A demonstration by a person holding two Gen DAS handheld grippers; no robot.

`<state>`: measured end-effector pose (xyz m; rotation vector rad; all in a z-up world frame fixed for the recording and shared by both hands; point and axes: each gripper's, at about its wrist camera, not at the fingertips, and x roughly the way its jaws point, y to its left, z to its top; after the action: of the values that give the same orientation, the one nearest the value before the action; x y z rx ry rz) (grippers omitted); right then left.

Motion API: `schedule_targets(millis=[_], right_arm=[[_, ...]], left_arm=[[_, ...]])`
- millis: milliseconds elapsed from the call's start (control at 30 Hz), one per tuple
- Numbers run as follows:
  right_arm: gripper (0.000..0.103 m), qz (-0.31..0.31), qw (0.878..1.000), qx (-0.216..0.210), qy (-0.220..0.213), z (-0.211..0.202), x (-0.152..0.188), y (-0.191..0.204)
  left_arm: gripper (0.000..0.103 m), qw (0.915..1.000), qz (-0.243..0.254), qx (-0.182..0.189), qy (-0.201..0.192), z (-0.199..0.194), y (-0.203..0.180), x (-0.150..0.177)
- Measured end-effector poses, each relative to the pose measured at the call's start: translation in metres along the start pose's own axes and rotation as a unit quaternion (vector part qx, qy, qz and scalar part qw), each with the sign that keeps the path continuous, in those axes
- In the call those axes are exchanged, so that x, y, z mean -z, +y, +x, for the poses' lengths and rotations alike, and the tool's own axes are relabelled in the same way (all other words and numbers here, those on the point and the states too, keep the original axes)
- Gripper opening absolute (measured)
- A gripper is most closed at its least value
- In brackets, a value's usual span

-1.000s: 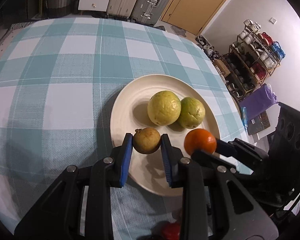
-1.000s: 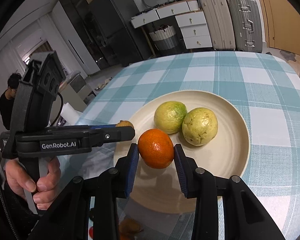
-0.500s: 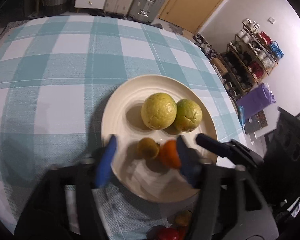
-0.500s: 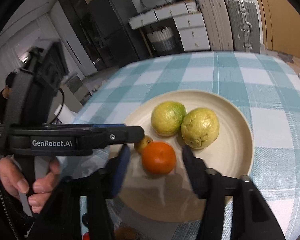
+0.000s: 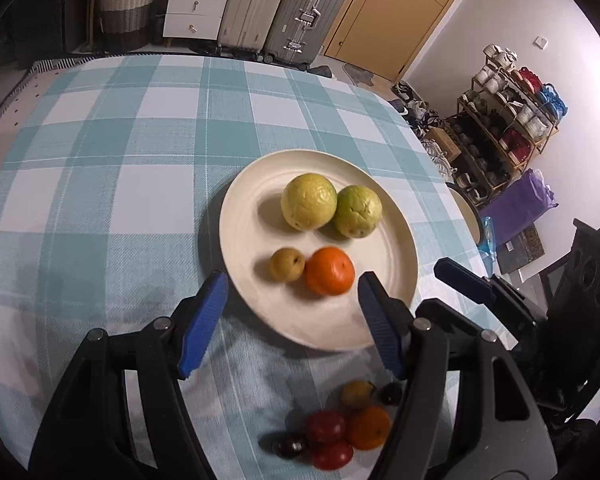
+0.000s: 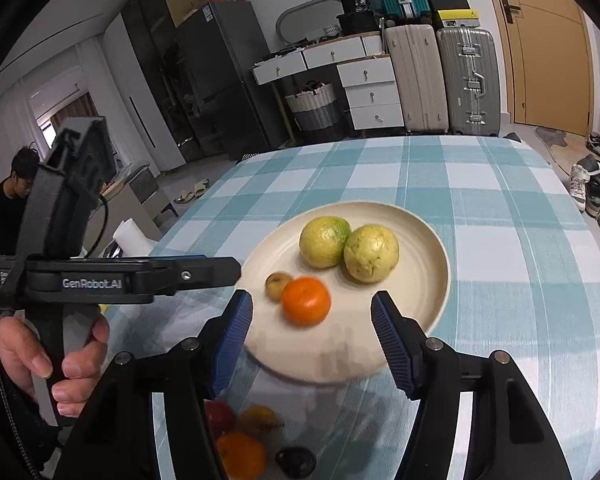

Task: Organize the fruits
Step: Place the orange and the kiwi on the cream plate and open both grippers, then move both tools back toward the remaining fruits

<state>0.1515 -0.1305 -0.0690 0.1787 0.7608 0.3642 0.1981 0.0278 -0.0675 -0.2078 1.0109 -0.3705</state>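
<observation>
1. Left gripper (image 5: 290, 312): jaws spread wide, holding nothing. It hovers over the near rim of the plate (image 5: 244, 184).
2. Right gripper (image 6: 312, 336): jaws also spread wide, nothing between the pads. It sits over the near edge of the plate (image 6: 432, 308). The left gripper's handle (image 6: 60, 240) shows on the left of this view, in the person's hand (image 6: 52, 356).
3. On the plate: two yellow-green guavas, touching each other, on the far half. One guava (image 5: 309, 201) is paler; the other guava (image 5: 358, 211) is greener.
4. Orange (image 5: 329, 271) lies on the near half of the plate, free of both grippers. A small brown fruit (image 5: 287, 265) lies just beside it on the left, touching or nearly so.
5. Same pair in the right wrist view: orange (image 6: 306, 301), small brown fruit (image 6: 278, 285).
6. Off the plate, on the checked tablecloth (image 5: 120, 160) at the near table edge: a loose cluster of small fruits (image 5: 332, 428). These are red, orange, yellowish and dark ones, partly hidden behind the gripper bodies.
7. Both views carry motion blur around the near fruits.
</observation>
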Motion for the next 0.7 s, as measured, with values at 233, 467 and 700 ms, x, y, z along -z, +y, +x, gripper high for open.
schedule_targets(millis=[233,467,700], right_arm=[[0.085,-0.003,1.0,0.0,-0.015,-0.024,0.012,0.011],[0.09,-0.011,0.999,0.0,-0.03,-0.049,0.022,0.02],[0.094,-0.011,1.0,0.003,-0.028,-0.064,0.038,0.026]], left_arm=[[0.072,0.9993,0.016,-0.023,-0.023,-0.035,-0.017,0.029],[0.081,0.9979,0.025,-0.043,-0.041,-0.059,-0.027,0.052],[0.09,0.998,0.003,-0.049,-0.04,-0.069,-0.024,0.077]])
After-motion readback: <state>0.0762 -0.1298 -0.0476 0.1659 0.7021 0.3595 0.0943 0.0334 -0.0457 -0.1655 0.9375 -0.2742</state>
